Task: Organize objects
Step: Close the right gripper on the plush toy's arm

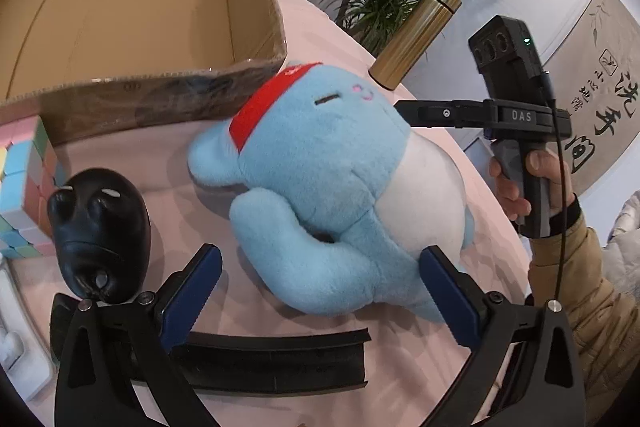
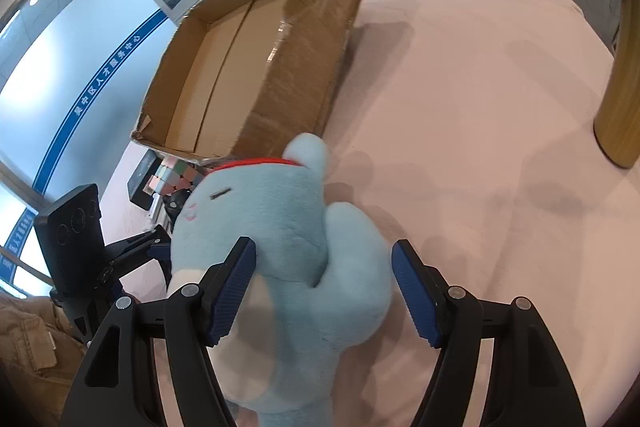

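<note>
A light-blue plush toy (image 1: 320,183) with a red headband lies on the pink tablecloth; it also shows in the right wrist view (image 2: 288,247). My left gripper (image 1: 320,279) is open, its blue pads either side of the plush's lower body. My right gripper (image 2: 324,291) is open around the plush's middle, the left pad touching it; in the left wrist view its body (image 1: 504,115) reaches in from the right behind the plush. An open, empty cardboard box (image 1: 132,11) stands behind the plush; it also shows in the right wrist view (image 2: 256,67).
A black computer mouse (image 1: 100,231) and a pastel puzzle cube (image 1: 24,187) lie left of the plush. A gold flask (image 1: 416,35) stands behind it, seen at the right edge in the right wrist view (image 2: 620,99). A black curved strip (image 1: 280,359) lies near my left gripper.
</note>
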Motion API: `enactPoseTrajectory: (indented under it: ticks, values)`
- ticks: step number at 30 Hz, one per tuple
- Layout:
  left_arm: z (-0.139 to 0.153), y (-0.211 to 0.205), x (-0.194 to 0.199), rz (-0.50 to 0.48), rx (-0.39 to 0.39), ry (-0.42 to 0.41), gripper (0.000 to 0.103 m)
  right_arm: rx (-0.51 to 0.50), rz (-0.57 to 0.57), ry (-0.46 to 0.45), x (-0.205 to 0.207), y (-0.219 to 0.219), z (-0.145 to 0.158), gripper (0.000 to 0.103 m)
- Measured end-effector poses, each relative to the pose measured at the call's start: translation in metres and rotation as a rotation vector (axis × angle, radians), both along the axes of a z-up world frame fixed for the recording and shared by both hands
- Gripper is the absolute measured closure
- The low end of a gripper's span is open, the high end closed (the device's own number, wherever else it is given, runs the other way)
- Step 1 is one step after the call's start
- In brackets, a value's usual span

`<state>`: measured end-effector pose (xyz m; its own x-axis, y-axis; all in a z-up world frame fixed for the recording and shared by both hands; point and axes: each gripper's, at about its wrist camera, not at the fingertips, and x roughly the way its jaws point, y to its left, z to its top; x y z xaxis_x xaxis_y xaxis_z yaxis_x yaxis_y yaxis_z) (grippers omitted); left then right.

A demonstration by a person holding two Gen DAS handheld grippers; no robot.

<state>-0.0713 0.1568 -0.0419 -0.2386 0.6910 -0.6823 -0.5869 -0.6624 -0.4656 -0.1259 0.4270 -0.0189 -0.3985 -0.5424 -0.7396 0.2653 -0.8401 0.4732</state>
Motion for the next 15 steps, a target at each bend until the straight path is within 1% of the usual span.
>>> enactPoseTrajectory:
  ticks: [3,7,12,13,15]
  values:
    - [0.002,-0.001,0.000,-0.028,0.020,-0.027,0.011,-0.052,-0.015,-0.043,0.000,0.006,-0.007,0.033]
    - [0.004,0.004,-0.002,-0.051,0.048,-0.054,0.016,-0.089,-0.040,-0.089,0.001,0.010,-0.014,0.033]
    - [0.010,0.006,0.000,-0.058,0.060,-0.038,0.019,-0.166,-0.079,-0.146,-0.001,0.018,-0.027,0.033]
    - [0.011,0.010,-0.002,-0.058,0.062,-0.039,0.019,-0.195,-0.089,-0.163,-0.003,0.019,-0.032,0.034]
    - [0.011,0.010,-0.004,-0.059,0.078,-0.048,0.020,-0.247,-0.097,-0.188,-0.005,0.021,-0.038,0.040]
